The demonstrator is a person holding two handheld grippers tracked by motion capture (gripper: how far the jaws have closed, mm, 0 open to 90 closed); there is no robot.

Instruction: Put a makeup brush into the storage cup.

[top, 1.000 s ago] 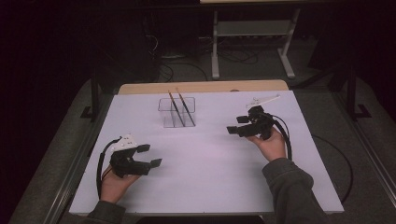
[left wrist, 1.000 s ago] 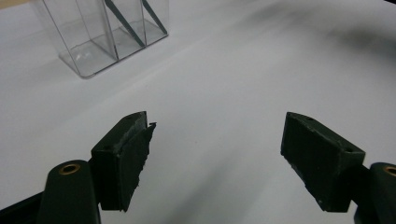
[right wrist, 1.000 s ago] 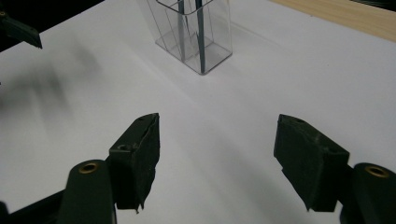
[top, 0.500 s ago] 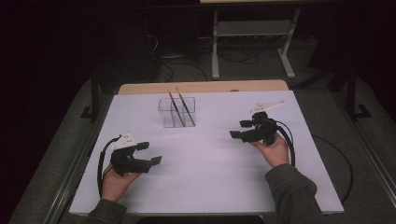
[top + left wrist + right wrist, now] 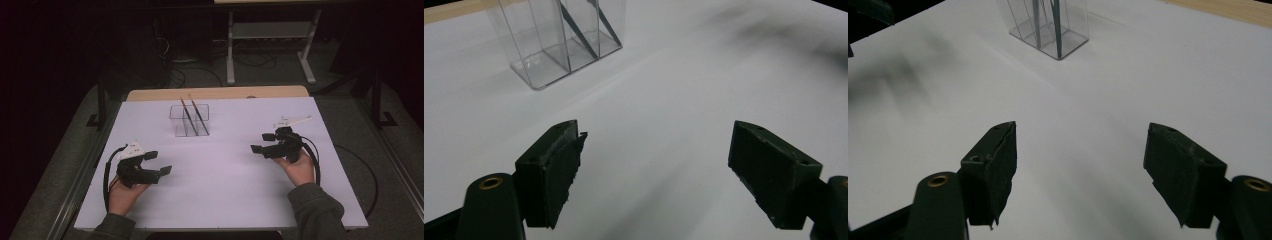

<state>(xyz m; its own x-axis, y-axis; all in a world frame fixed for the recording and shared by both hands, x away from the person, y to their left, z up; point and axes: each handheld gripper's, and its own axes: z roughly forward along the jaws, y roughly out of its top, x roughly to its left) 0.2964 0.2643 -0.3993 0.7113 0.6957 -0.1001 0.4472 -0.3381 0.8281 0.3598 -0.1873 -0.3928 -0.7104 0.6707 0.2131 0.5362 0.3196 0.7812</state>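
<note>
Resting low over the white table (image 5: 220, 200), both grippers stand released with nothing between their jaws: the left gripper (image 5: 161, 162) at lower left of the high view, the right gripper (image 5: 263, 142) at middle right. The clear holder (image 5: 189, 120), upper centre, keeps 2 brushes (image 5: 194, 114) leaning in its compartments. A risk, as I judge it: a reach into that holder could tip it or knock a brush sideways, since the thin walls look light and the handles slant. Open room lies wide between the hands; the table's far wooden edge (image 5: 215, 93) sits close behind the holder, so pushing it back could crowd that rim.
</note>
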